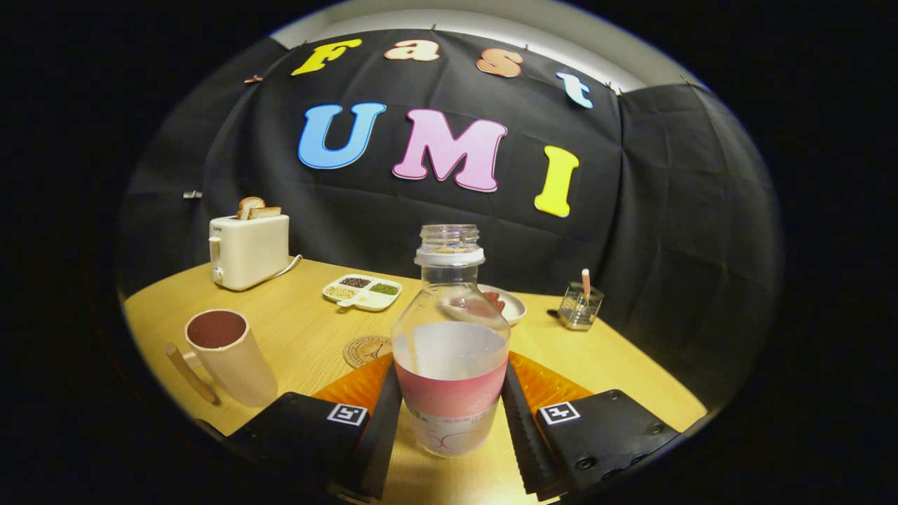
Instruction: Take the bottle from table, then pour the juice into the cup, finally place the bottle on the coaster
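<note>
- The hand-held gripper (451, 410) stood with its two fingers on either side of a clear plastic bottle (450, 351), the left finger (379, 428) and the right finger against the bottle's lower sides, pinching it.
- The clear plastic bottle had no cap, stood upright on the light wooden bench (295, 337), and bore a pink-and-white label around its lower half.
- A round, pale cardboard coaster (366, 351) with a printed emblem lay on the bench just behind the bottle, to its left, partly hidden by it.
- A cream-coloured mug (230, 356) with a long handle stood left of the fingers, apart from the bottle; its inside looked dark red-brown.
- A white toaster (249, 250) with two slices of bread in its slots sat at the far left of the bench, near the black cloth wall.
- A white divided dish (361, 291) holding dark, pale and green grains lay between the toaster and the bottle.
- A white plate (512, 303) with something reddish on it showed behind the bottle.
- A small clear glass holder (581, 306) with a pale stick in it stood to the far right.
</note>
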